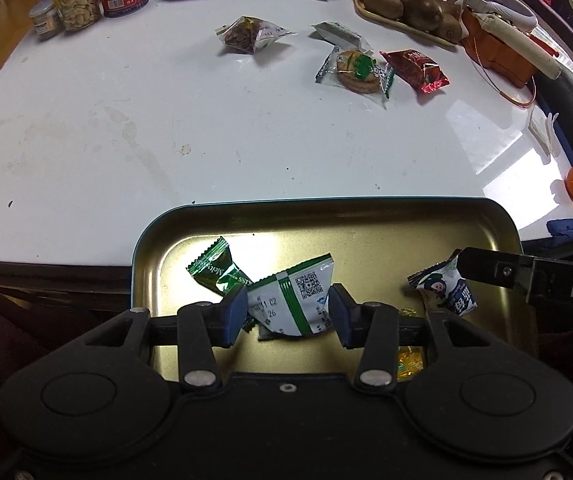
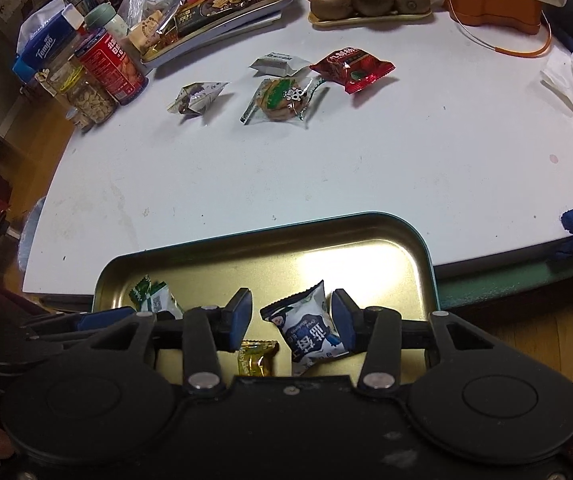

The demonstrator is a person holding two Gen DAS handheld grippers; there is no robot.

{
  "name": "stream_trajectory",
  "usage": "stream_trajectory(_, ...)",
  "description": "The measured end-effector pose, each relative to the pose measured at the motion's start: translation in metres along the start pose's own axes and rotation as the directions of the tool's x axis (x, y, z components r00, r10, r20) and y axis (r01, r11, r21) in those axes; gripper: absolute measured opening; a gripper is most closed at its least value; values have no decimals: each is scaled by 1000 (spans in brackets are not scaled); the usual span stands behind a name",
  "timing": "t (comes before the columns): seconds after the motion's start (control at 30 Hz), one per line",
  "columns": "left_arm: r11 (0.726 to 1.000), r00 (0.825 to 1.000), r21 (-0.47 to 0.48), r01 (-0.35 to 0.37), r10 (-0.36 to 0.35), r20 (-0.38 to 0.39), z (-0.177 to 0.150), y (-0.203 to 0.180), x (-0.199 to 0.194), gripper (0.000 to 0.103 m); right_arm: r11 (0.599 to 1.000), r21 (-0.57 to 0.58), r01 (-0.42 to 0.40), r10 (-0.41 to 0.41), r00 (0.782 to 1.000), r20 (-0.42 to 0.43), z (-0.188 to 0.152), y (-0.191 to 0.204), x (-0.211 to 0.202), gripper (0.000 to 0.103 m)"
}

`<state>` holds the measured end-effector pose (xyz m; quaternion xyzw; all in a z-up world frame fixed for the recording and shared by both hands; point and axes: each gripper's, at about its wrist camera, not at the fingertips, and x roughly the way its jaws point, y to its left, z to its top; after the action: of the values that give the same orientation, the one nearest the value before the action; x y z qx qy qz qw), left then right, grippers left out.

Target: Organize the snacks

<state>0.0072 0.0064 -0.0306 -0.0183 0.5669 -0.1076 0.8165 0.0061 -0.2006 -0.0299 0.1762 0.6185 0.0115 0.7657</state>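
We see the white-and-green foil snack packet [image 1: 292, 304] in the gold metal tray [image 1: 366, 216], between the left gripper [image 1: 288, 312] fingers, parted. The blue-and-white milk candy packet [image 2: 312, 328] lies between the right gripper [image 2: 292, 316] fingers, also parted. Four wrapped snacks wait on the white bench [image 1: 126, 120].

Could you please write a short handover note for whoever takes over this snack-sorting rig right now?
Left gripper: open over the gold tray, the green-and-white packet loose between its pads.
Right gripper: open, the blue-and-white packet lying between its pads in the tray.
Done: those two, a dark green packet and a gold candy are in the tray.
Left on the white table: cookie packet, red packet, silver packet, clear dark-filled packet.
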Motion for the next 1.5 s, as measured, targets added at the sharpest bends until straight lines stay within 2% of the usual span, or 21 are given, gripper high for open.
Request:
stream_trajectory(0.3, 1000, 999, -21, 19, -19, 39, 13, 18, -21, 53, 999, 28, -16, 15, 999, 33, 2, 0, -7, 47)
stream_trajectory(0.47, 998, 998, -58, 15, -12, 61, 29, 38, -26, 53, 999, 27, -22, 21, 999, 45, 4, 2, -7, 47)
stream_trajectory(0.57, 997, 998, -78, -11, 16, 68, 41, 49, -24, 53, 999, 30, -26, 24, 999, 49, 7, 4, -7, 47)
stream_trajectory(0.7, 995, 996, -78, -54, 60, 73, 57, 57, -19, 53, 999, 19, -29, 28, 998, 60, 21, 8, -9, 47)
stream_trajectory(0.87, 996, 995, -71, -58, 63, 72, 75, 62, -10, 53, 1000, 9, -5, 4, 996, 90, 44, 6, -11, 47)
stream_trajectory(1.17, 994, 996, -92, -63, 69, 57, 98, 73, 6, 53, 998, 18, 61, -62, 994, 86, 82, -7, 4, 47)
stream_trajectory(1.5, 992, 994, -85, -93, 97, 50, 119, 78, 16, 53, 998, 30, 59, -61, 996, 70, 97, -14, 15, 47)
